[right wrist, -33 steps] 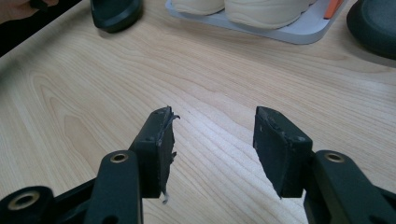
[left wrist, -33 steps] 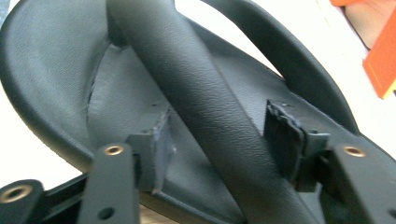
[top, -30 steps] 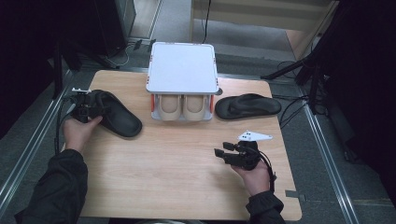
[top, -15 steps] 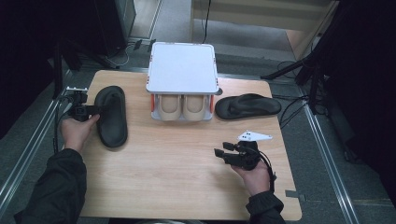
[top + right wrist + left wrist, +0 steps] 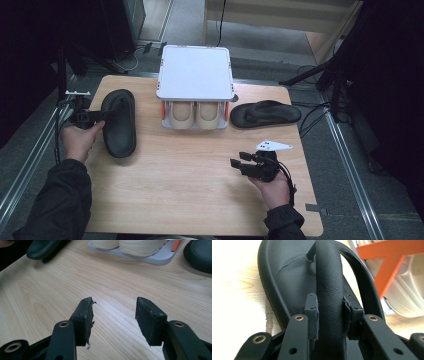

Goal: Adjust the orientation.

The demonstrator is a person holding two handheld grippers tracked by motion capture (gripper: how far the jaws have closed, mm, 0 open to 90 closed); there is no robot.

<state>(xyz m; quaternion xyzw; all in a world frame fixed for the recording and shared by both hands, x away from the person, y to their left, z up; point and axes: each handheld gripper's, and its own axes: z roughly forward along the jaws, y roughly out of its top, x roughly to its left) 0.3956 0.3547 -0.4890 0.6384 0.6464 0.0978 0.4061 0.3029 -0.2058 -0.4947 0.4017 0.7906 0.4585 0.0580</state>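
My left gripper (image 5: pixel 97 116) (image 5: pixel 329 312) is shut on the middle strap (image 5: pixel 329 277) of a black sandal (image 5: pixel 119 122) lying sole-down at the table's left side. Its jaws have just been closing, and both pads press the strap's sides. A second black sandal (image 5: pixel 265 113) (image 5: pixel 200 253) lies to the right of a small shoe rack (image 5: pixel 196 72). My right gripper (image 5: pixel 237 162) (image 5: pixel 113 315) rests low over the wooden table (image 5: pixel 190 190) at the front right, open, with nothing between its pads. The held sandal (image 5: pixel 41 247) lies far off in the right gripper view.
The rack has a white top and orange side brackets (image 5: pixel 387 265), and it holds a pair of beige shoes (image 5: pixel 195 114) (image 5: pixel 135 245) on its lower shelf. Cables and dark stands lie on the floor behind and to the right of the table.
The left sandal has swung from lying diagonally to pointing almost straight away from me, and moved left. The left jaws have closed on its strap. The right hand has kept still.
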